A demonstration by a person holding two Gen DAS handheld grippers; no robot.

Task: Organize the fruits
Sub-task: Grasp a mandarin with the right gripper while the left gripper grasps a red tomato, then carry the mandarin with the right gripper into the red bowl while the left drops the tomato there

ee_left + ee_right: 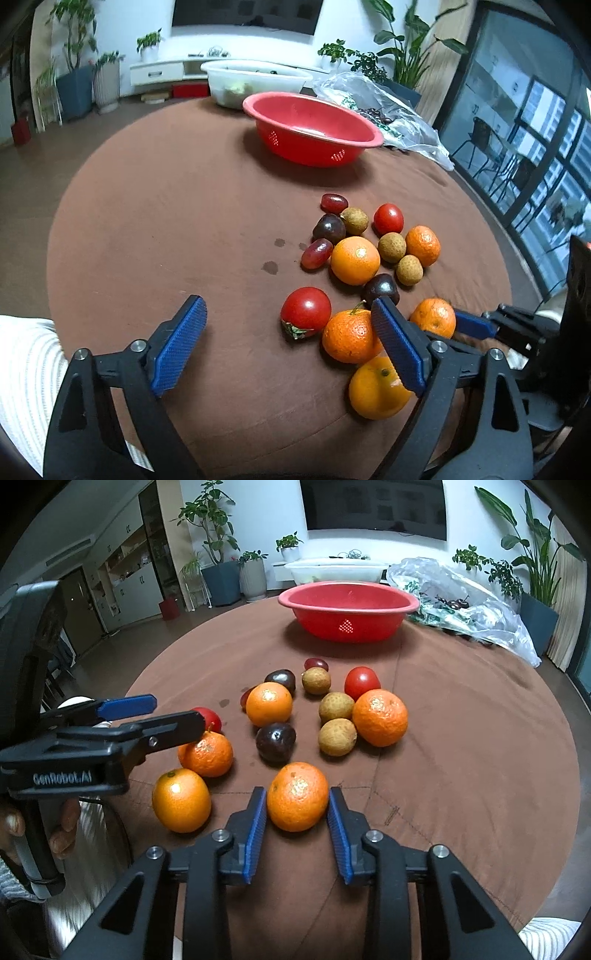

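The right gripper (297, 805) had its fingers clamped on a mandarin (297, 796) at the near edge of the fruit pile; the left gripper (291, 343) hung with fingers apart over bare cloth. A skewed lift could squirt the round fruit out (neighbours lay close). The brown tabletop (166, 221) carried a red basket (314, 129), well apart, in a living room.

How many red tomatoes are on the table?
2. One tomato lies nearest the open left gripper, beside a mandarin. The other tomato sits at the pile's far side, toward the red basin.
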